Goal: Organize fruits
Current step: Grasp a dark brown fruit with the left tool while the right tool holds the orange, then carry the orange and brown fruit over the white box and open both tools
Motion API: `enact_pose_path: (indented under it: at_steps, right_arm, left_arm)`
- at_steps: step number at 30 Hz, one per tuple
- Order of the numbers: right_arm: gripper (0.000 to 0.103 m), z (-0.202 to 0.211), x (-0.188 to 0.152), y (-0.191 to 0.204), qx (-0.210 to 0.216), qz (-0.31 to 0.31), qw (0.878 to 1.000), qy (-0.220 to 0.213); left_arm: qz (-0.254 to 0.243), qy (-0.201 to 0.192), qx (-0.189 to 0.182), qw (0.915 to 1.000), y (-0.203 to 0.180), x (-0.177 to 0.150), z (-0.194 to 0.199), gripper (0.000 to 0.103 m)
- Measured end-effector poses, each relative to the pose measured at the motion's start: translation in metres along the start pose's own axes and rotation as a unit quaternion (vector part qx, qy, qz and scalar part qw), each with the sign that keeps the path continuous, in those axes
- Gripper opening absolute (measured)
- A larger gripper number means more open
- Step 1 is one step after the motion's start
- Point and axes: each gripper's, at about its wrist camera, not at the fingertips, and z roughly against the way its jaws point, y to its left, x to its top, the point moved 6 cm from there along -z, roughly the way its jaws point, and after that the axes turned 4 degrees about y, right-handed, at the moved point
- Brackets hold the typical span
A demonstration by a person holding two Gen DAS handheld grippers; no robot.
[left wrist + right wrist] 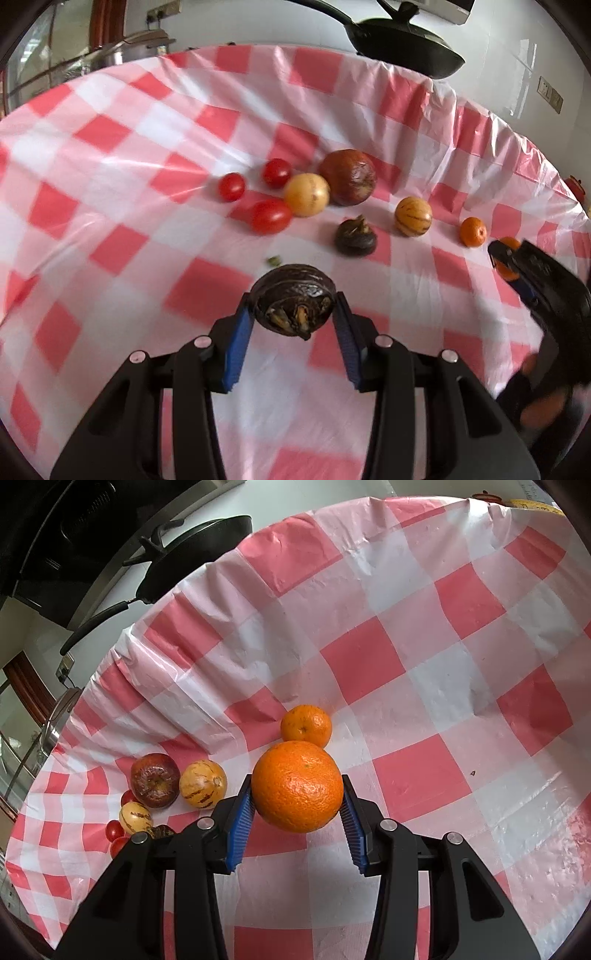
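The big orange [297, 786] sits between the two blue pads of the right gripper [297, 805]. The pads press on both sides of it, so the right gripper is grasping the big orange above the surface [443, 686]. Just behind it, a small orange [306, 726] lies on the red and white checked cloth.

The left gripper [293, 325] is grasping a dark brown water chestnut [293, 306], with a blue pad on each side of it. A second water chestnut [355, 237] rests on the cloth a little farther out.

Behind that one, more fruits lie in a loose bunch. Three red cherry tomatoes [270, 216] are on the left side of the bunch. A round yellow fruit [306, 194] is touching a big dark red fruit [348, 176]. To the right, apart from them, is a yellow striped fruit [413, 216]. In the left wrist view the small orange lies farther right, near the right gripper at the edge of the picture.

A tiny green bit [273, 261] lies on the cloth near the held water chestnut. A black pan [402, 46] with a long handle stands past the far edge of the surface.
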Motion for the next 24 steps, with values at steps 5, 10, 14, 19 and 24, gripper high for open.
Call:
enact_pose_path:
  at_steps: [5, 10, 14, 19, 24]
  right_arm:
    - [0.044, -0.004, -0.004, 0.005, 0.008, 0.012, 1.000, 0.016]
    - [0.044, 0.011, -0.033, 0.034, 0.017, 0.051, 0.998, 0.042]
    - [0.044, 0.036, -0.085, 0.083, 0.076, 0.089, 0.990, 0.078]
    - [0.044, 0.078, -0.159, 0.154, 0.128, 0.170, 0.970, 0.116]
    - [0.044, 0.120, -0.229, 0.202, 0.167, 0.232, 0.948, 0.143]
  left_arm:
    - [0.001, -0.010, 0.027, 0.9996, 0.035, -0.036, 0.046, 0.044]
    - [0.003, -0.022, 0.065, 0.9977, 0.089, -0.072, 0.096, 0.044]
    - [0.020, -0.022, 0.092, 0.9953, 0.141, -0.103, 0.126, 0.044]
    - [0.058, -0.017, 0.113, 0.9917, 0.197, -0.138, 0.152, 0.044]
    - [0.064, -0.021, 0.137, 0.9883, 0.233, -0.169, 0.176, 0.044]
